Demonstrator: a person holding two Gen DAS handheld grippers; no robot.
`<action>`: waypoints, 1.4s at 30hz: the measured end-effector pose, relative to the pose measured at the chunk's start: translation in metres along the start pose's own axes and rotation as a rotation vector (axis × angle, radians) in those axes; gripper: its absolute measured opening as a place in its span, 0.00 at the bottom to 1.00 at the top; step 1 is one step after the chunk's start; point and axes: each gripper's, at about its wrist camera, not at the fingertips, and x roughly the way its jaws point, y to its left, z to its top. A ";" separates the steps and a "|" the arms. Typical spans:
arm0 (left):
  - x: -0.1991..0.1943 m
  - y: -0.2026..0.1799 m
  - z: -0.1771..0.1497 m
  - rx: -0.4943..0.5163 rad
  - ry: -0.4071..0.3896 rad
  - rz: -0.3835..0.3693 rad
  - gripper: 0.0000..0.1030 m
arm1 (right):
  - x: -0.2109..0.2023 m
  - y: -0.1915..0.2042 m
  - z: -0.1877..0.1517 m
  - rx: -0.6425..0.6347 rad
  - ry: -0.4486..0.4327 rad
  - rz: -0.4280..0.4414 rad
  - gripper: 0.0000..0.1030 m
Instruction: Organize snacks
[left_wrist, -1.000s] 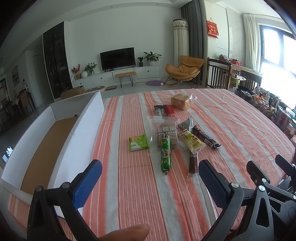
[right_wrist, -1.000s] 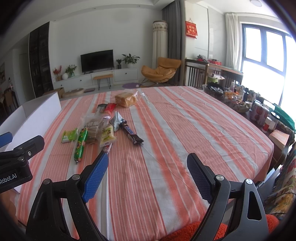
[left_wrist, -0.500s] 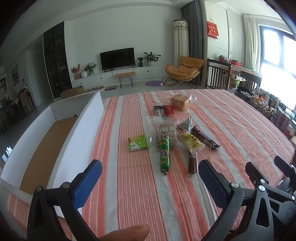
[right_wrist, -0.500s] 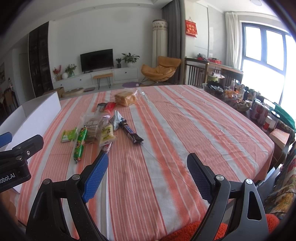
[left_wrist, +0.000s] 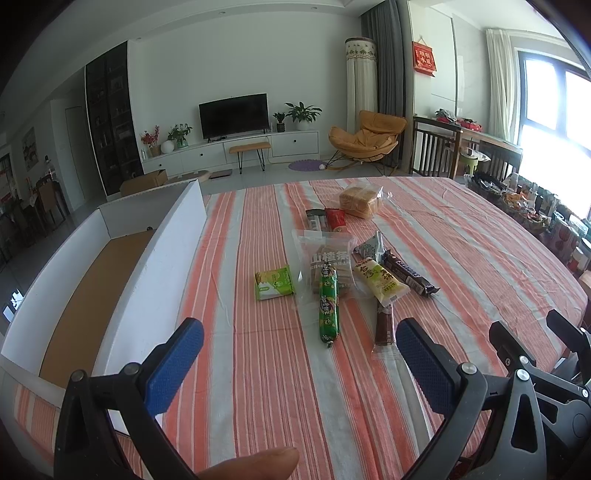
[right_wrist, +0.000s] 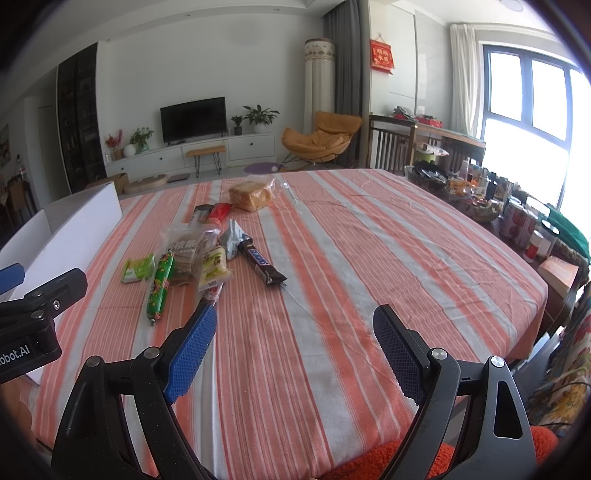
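Several snacks lie in a loose group on the striped tablecloth: a green sausage stick (left_wrist: 328, 305) (right_wrist: 160, 284), a small green packet (left_wrist: 274, 283) (right_wrist: 139, 268), a clear hawthorn bag (left_wrist: 325, 260), a yellow cake pack (left_wrist: 380, 281), a dark chocolate bar (left_wrist: 409, 272) (right_wrist: 262, 262), a brown stick (left_wrist: 384, 325), and a bread loaf (left_wrist: 360, 197) (right_wrist: 250, 195) farther back. A white cardboard box (left_wrist: 147, 280) stands open at the left. My left gripper (left_wrist: 299, 365) is open and empty, short of the snacks. My right gripper (right_wrist: 293, 350) is open and empty, right of them.
The table's right edge (right_wrist: 532, 280) drops off beside a side table crowded with cans and baskets (right_wrist: 517, 218). A thumb (left_wrist: 255, 463) shows at the bottom of the left wrist view. The right gripper's frame (left_wrist: 535, 362) sits at lower right of that view.
Both views have shifted very slightly; the grippers stay open and the snacks have not moved.
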 end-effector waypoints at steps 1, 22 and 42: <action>0.000 0.000 0.000 -0.001 0.000 0.000 1.00 | 0.000 0.000 0.000 0.000 0.000 0.000 0.87; 0.006 -0.007 -0.003 0.004 0.009 -0.009 1.00 | 0.002 0.001 -0.002 0.000 0.007 0.000 0.87; 0.012 -0.006 -0.003 -0.002 0.027 -0.011 1.00 | 0.004 0.000 -0.005 0.004 0.016 0.002 0.87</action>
